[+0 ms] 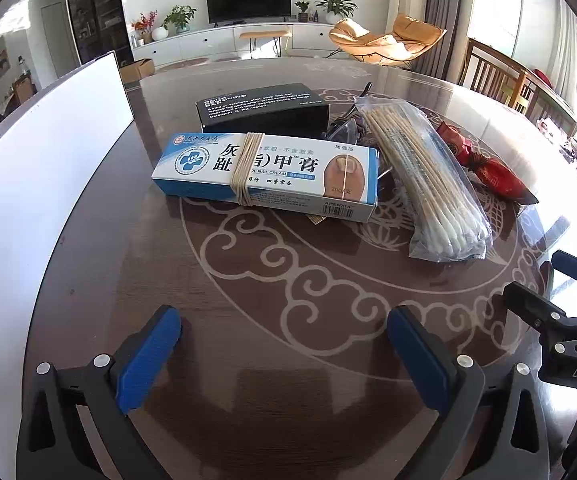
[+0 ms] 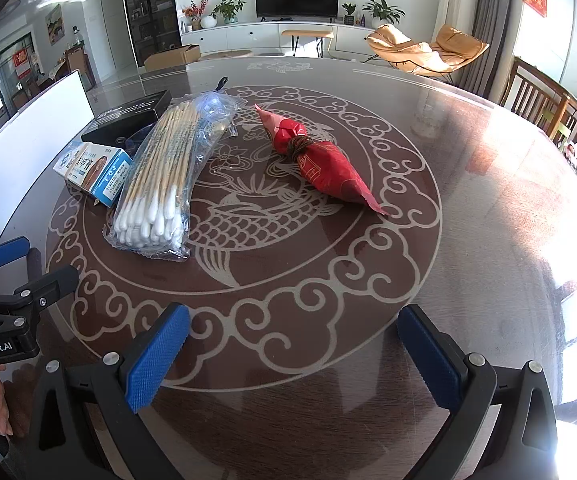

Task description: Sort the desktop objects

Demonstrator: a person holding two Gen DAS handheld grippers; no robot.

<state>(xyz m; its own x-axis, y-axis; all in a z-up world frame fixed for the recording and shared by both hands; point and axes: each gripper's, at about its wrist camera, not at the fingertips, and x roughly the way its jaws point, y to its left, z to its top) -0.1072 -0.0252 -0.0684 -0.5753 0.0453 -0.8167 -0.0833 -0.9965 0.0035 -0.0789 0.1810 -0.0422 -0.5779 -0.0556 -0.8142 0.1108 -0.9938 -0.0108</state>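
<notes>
Both my grippers, left (image 1: 284, 354) and right (image 2: 294, 354), gape wide and empty. The nail cream box (image 1: 266, 172) lies ahead of my left jaws; I'd straddle its narrow width squarely.

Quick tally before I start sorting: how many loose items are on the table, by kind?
Boxes: 2, a blue-white cream box and a black box
Swab packs: 1
Red wrapped packets: 1
Partly hidden dark item behind the cream box: 1, kind unclear
Total: 5
</notes>
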